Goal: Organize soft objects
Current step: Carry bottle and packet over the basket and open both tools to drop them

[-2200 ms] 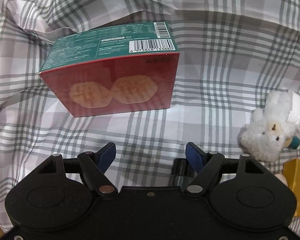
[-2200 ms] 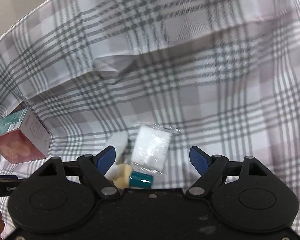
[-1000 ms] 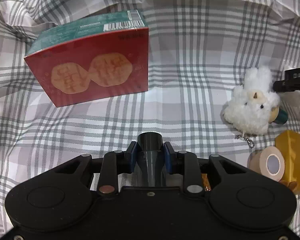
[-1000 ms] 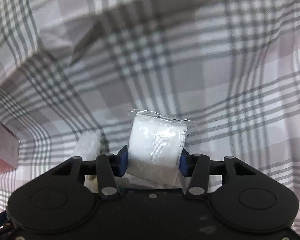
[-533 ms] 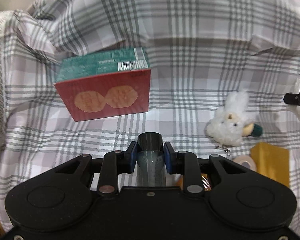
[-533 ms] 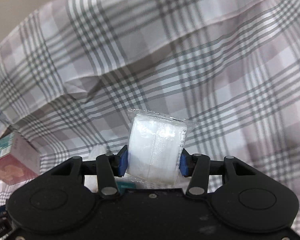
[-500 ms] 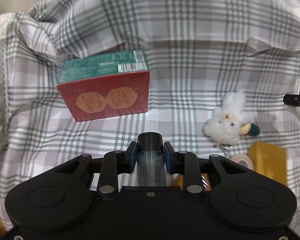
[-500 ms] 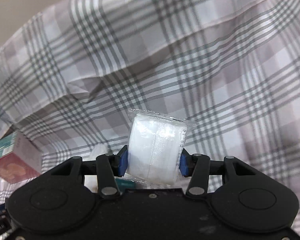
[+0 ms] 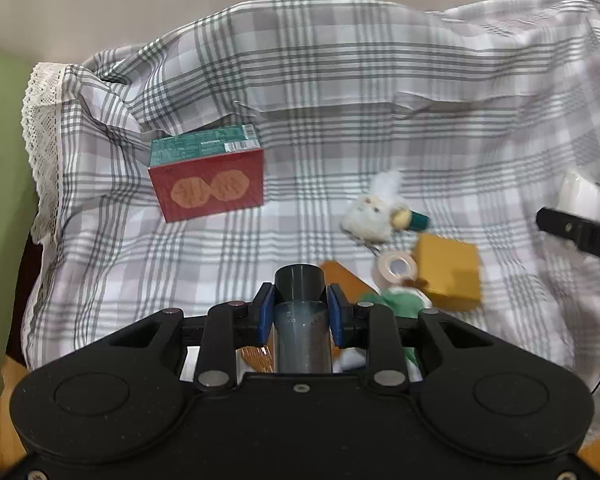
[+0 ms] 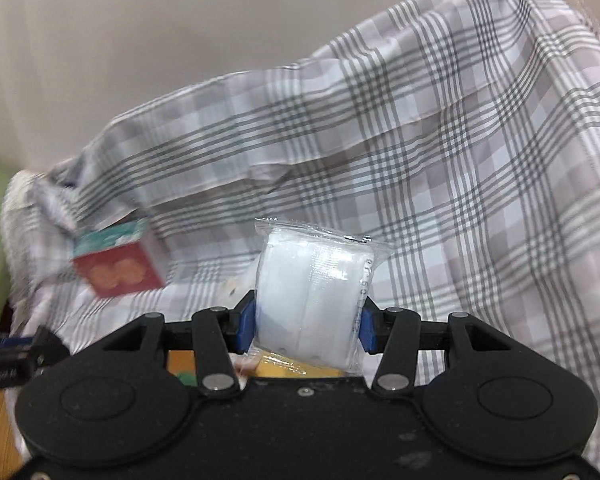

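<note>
Both hands are now lifted well above the checked cloth (image 9: 340,92), and this is the main change: about two seconds ago both grippers stood open and low over the cloth, and since then each one has closed on something and risen with it.

Nearest in the left wrist view, the left gripper (image 9: 300,316) is clamped on a dark grey tube (image 9: 300,320), which stands upright between the blue pads. In the right wrist view the right gripper (image 10: 306,326) is clamped on a white soft pack (image 10: 316,296) in clear plastic; the pack is squeezed a little between the pads and is in the air, no longer on the cloth.

Just beyond the left gripper, near the front edge of the cloth, lie a green soft thing (image 9: 396,304), a roll of tape (image 9: 396,268) and a yellow block (image 9: 448,276), close together. A little farther is the white plush toy (image 9: 374,212), still lying on the cloth. Toward the far left corner stands the red and green box (image 9: 208,180), with folds of the cloth rising behind it.

For the task, I judge that the pack is picked up and is now being carried, but the place for it is not visible. The plush toy and the green thing remain to be sorted.
</note>
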Available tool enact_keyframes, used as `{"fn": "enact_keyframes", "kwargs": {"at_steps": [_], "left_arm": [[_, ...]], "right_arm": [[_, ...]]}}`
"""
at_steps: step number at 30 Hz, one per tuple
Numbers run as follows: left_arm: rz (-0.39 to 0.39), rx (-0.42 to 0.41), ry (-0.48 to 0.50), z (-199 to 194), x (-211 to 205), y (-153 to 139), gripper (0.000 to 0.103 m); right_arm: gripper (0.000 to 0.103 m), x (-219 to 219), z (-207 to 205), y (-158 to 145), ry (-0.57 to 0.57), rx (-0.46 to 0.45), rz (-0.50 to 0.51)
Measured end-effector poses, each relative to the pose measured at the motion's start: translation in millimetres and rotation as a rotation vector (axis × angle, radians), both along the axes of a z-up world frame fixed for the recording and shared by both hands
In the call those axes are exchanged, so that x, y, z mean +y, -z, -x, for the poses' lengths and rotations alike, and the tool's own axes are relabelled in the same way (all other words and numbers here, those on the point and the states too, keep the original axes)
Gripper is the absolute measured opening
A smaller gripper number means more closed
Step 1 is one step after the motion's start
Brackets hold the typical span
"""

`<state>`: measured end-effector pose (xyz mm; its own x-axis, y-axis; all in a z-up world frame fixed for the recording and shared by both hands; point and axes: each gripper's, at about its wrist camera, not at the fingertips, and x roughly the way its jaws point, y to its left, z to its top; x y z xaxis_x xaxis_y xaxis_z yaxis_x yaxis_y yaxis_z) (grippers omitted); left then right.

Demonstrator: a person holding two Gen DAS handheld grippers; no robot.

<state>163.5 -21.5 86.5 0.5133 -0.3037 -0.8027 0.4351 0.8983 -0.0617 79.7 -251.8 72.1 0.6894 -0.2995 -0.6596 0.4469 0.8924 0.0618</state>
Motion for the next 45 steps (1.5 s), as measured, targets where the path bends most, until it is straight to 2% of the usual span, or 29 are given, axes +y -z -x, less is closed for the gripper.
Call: {"fn": "enact_keyframes", "kwargs": {"at_steps": [5, 10, 18, 27, 36, 39, 42, 45], "left_arm": [[0.003, 0.019, 0.020, 34.2, 14.1, -5.1, 0.028], [-0.019, 0.049, 0.042, 68.5, 16.2, 1.8, 0.028], [-0.035, 0.190, 0.083, 110.9, 17.1, 31.9, 0.028], [-0.064, 0.349, 0.093, 142.6, 20.3, 71.0, 0.028], [-0.085, 0.389, 0.067, 151.7, 26.7, 86.7, 0.028], [-0.096, 0.393, 0.064, 155.1, 28.3, 89.9, 0.035], [-0.105, 0.375, 0.056, 157.8, 30.2, 90.0, 0.051], [-0.118, 0.352, 0.043, 158.5, 32.4, 88.6, 0.055]], "right_arm": [[0.048, 30.1, 44.6, -3.1, -0.048, -0.005, -0.004], [0.048, 56.0, 86.8, 0.0, -0.088, 0.010, -0.016], [0.048, 72.2, 137.0, 26.0, -0.094, 0.113, -0.098], [0.048, 80.3, 166.4, 52.9, -0.099, 0.233, -0.156], [0.049, 90.1, 169.4, 56.3, -0.151, 0.268, -0.194], [0.049, 95.4, 169.5, 57.6, -0.176, 0.279, -0.199], [0.049, 102.6, 169.2, 60.1, -0.205, 0.296, -0.192], [0.049, 107.2, 169.1, 61.7, -0.236, 0.310, -0.199]]}}
